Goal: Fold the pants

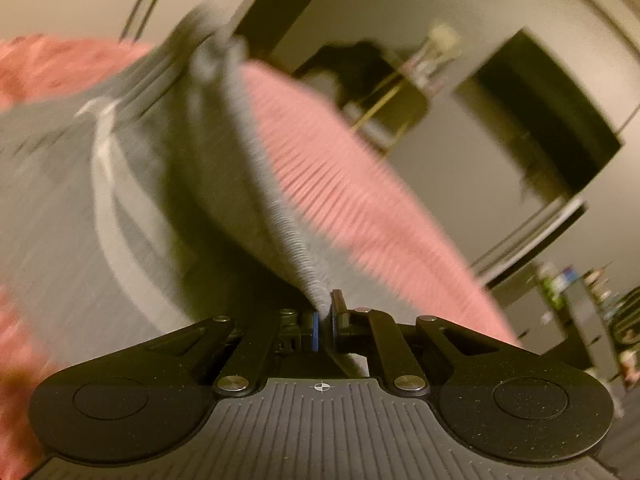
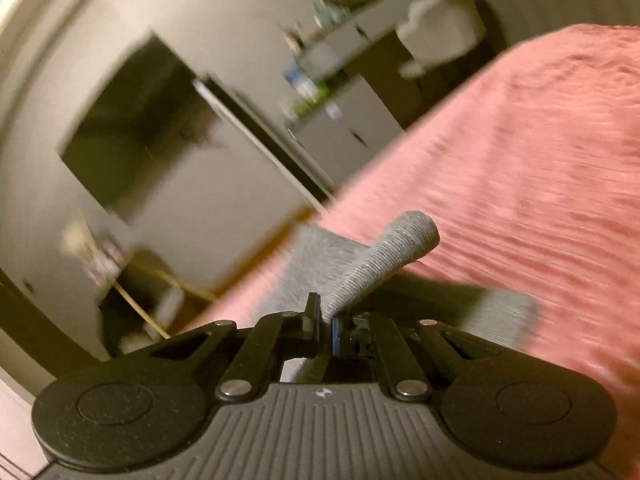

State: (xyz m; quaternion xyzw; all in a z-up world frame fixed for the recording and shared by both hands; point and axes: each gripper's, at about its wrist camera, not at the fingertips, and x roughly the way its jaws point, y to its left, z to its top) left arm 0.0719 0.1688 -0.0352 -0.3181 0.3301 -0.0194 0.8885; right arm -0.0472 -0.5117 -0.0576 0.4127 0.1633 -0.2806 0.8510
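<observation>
Plainly, the grey pants (image 1: 132, 184) are lifted off the pink bedspread (image 1: 360, 184) by their ribbed edge, and a fold is being carried rather than finished. In the left wrist view the fabric is seen spread wide and hanging from the left gripper (image 1: 325, 316), with a pale drawstring (image 1: 102, 148) draped down its face — so the waist end appears to be the part raised on that side. The jaws of the left gripper are pressed together on a pinch of the ribbed band, with no gap visible beyond the cloth itself. In the right wrist view a rolled stub of the same ribbed band (image 2: 384, 264) is clamped by the right gripper (image 2: 326, 320), whose jaws are likewise closed on the cloth; a flat grey strip of the garment (image 2: 480, 308) is seen lying on the bedspread just past it. As far as can be judged, both grasps are made and the lift is under way, while laying the cloth down, smoothing it, and any later folds are left to be done. Both grippers are pointed forward and somewhat downward over the bed, and both views are tilted and smeared, the room behind being canted — a dark wall panel (image 2: 132, 128) and a cluttered white cabinet (image 2: 344, 120) are made out only roughly.
</observation>
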